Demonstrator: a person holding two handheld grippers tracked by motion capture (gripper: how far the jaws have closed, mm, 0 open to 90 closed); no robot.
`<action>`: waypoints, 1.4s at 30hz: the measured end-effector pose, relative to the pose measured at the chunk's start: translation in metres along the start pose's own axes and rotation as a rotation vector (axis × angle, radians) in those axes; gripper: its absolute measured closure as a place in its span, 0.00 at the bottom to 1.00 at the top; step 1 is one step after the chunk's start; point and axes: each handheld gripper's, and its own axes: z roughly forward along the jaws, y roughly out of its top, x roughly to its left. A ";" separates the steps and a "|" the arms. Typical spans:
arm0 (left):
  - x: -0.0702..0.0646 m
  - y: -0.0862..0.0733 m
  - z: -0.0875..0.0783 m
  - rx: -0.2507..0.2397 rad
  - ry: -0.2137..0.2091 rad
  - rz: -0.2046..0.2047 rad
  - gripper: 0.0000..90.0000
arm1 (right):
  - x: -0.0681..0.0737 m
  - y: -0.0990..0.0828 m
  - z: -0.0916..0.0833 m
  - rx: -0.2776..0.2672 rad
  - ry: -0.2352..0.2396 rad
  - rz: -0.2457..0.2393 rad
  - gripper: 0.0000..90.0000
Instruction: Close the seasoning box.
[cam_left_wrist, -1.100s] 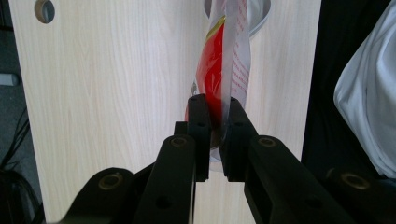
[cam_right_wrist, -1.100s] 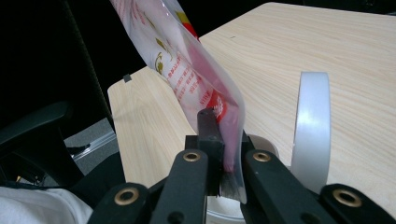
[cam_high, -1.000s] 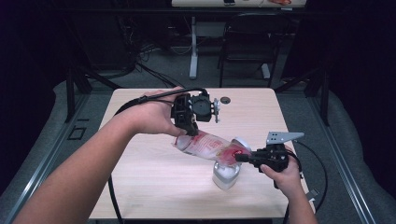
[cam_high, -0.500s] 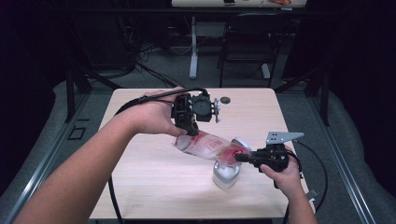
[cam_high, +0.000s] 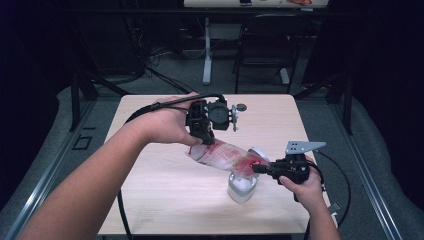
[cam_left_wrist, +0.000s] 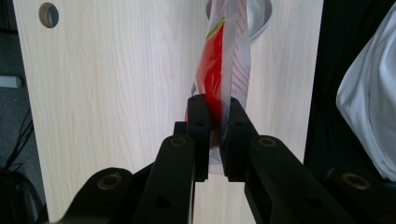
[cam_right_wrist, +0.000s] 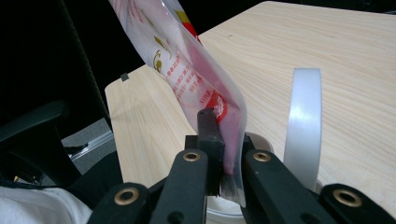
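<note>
A: At the centre of the high view, the crinkly clear plastic pouch with red print (cam_high: 225, 156) slants over the round translucent white cup (cam_high: 242, 186) on the pale wood-grain desk (cam_high: 150, 200).

B: The left hand-held gripper (cam_high: 204, 137) clamps its upper end, the right hand-held gripper (cam_high: 259, 168) its lower corner.

A: The slick film could slip, spilling beside the rim.

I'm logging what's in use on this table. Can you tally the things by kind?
Plastic packet, red and white: 1
White container beneath it: 1
Grippers, left and right, each shut on the packet: 2
Total: 4
</note>
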 end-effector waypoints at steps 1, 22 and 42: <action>0.000 0.000 0.000 0.000 0.000 0.000 0.93 | 0.000 0.000 0.000 0.001 0.001 -0.001 1.00; 0.000 0.001 0.001 -0.007 0.001 0.000 0.93 | -0.001 0.000 0.000 0.002 -0.002 0.001 1.00; -0.001 0.002 -0.002 -0.011 -0.006 0.018 0.94 | 0.000 0.001 -0.003 0.016 0.007 0.000 1.00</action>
